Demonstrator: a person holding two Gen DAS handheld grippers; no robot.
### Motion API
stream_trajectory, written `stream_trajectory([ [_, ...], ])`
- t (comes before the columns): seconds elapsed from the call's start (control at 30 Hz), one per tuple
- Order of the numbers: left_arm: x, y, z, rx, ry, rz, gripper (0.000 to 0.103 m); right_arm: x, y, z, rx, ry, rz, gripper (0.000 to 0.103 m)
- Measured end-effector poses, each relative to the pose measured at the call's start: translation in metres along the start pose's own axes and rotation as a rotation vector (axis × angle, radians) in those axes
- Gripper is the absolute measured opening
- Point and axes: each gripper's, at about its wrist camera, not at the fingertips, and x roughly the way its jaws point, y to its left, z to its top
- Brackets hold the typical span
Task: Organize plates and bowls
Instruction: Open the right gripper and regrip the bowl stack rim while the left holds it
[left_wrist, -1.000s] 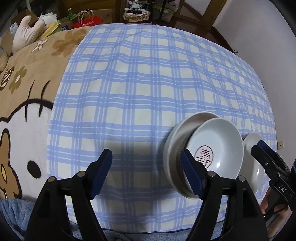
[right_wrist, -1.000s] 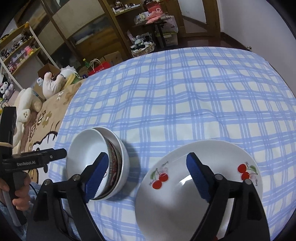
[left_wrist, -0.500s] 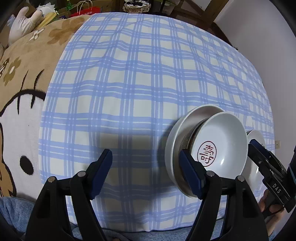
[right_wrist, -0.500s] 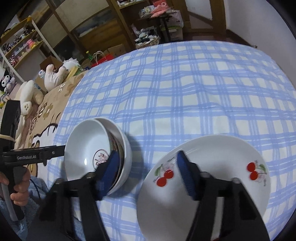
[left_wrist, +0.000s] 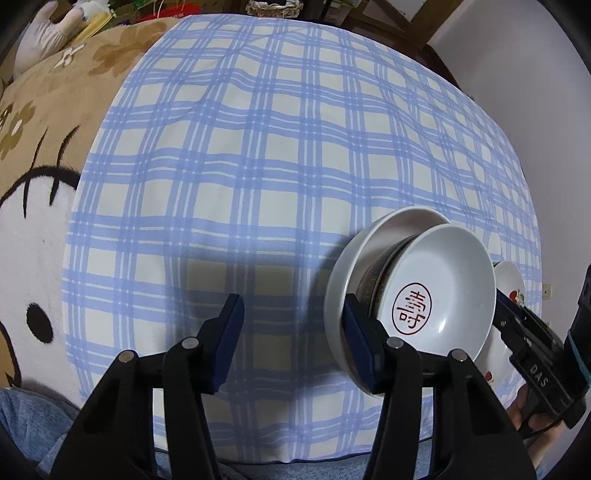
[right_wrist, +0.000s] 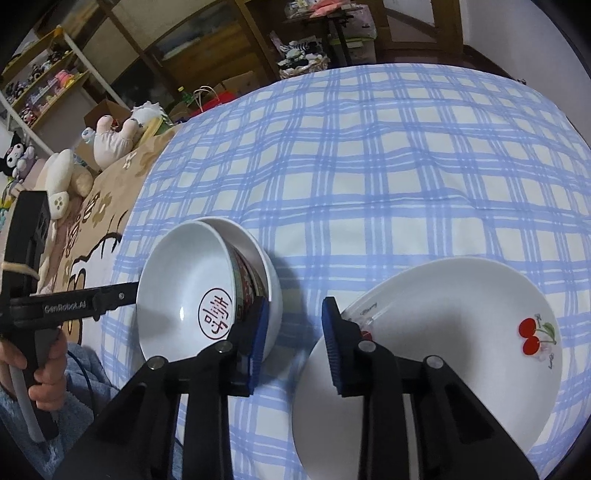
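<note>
The bowls (right_wrist: 207, 291) are already together; one white bowl sits tipped inside another, so that part looks nearly done, though the top one leans and is not snug yet; I think it still needs to be set flat. The plate (right_wrist: 443, 332) lies by itself just beside the bowls, on their right in the right camera's view; it has not been put with anything.

Both sit on the near edge of a bed under a blue checked cloth (left_wrist: 280, 147); a brown cartoon blanket (left_wrist: 33, 155) lies beside the cloth.

The top bowl is white and shiny, with a red round stamp in the bottom; its outside has a dark patterned band. The plate is white, wide and shallow, with red cherries painted on it.

The left tongs (left_wrist: 291, 339) are closing; nothing is between them, and one finger sits in front of the bowls' rim. The right tongs (right_wrist: 293, 343) are closing too, now quite narrow; only cloth shows in the gap, between the bowls and the plate.
</note>
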Motion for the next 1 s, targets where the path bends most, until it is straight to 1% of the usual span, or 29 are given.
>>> stream_trajectory([
  [0.07, -0.001, -0.003, -0.001, 0.019, -0.005, 0.014, 0.050, 0.002, 0.002, 0.002, -0.009, 0.008, -0.014, 0.029],
  [0.13, -0.001, -0.004, 0.000, 0.019, -0.007, 0.010, 0.049, 0.003, 0.004, 0.004, -0.017, 0.017, -0.021, 0.029],
  [0.23, 0.002, -0.002, 0.001, 0.011, -0.004, 0.003, 0.049, 0.009, 0.002, 0.008, 0.007, 0.052, 0.001, 0.029],
  [0.27, 0.002, -0.003, 0.001, 0.013, -0.004, 0.006, 0.049, 0.014, 0.002, 0.009, 0.014, 0.077, 0.006, 0.029],
  [0.3, 0.001, -0.004, 0.001, 0.017, -0.002, 0.010, 0.049, 0.020, 0.004, 0.009, 0.010, 0.095, 0.001, 0.027],
  [0.37, 0.001, -0.006, 0.002, 0.024, -0.008, 0.014, 0.048, 0.021, 0.009, 0.008, -0.011, 0.087, -0.024, 0.026],
  [0.43, 0.002, -0.002, 0.002, 0.017, -0.006, -0.001, 0.043, 0.020, 0.014, 0.007, -0.025, 0.077, -0.031, 0.024],
  [0.5, 0.004, 0.000, 0.001, 0.005, -0.002, -0.025, 0.034, 0.022, 0.014, 0.007, -0.006, 0.078, -0.020, 0.022],
  [0.53, 0.004, -0.001, 0.001, 0.007, -0.002, -0.035, 0.031, 0.023, 0.015, 0.008, -0.002, 0.080, -0.015, 0.021],
  [0.6, 0.005, -0.005, 0.001, 0.020, -0.004, -0.045, 0.020, 0.024, 0.016, 0.008, -0.002, 0.083, -0.017, 0.021],
  [0.67, 0.007, -0.007, 0.002, 0.021, 0.006, -0.070, 0.012, 0.025, 0.016, 0.008, -0.003, 0.082, -0.016, 0.020],
  [0.8, 0.011, -0.006, 0.003, -0.001, 0.015, -0.102, 0.008, 0.027, 0.017, 0.008, 0.012, 0.085, -0.008, 0.018],
  [0.87, 0.012, -0.006, 0.004, -0.001, 0.015, -0.103, 0.008, 0.027, 0.017, 0.008, 0.017, 0.085, -0.006, 0.017],
  [0.93, 0.011, -0.006, 0.003, -0.002, 0.014, -0.103, 0.008, 0.027, 0.018, 0.008, 0.023, 0.086, -0.004, 0.013],
  [1.0, 0.013, -0.006, 0.003, -0.006, 0.010, -0.102, 0.008, 0.028, 0.020, 0.009, 0.032, 0.086, 0.000, 0.012],
])
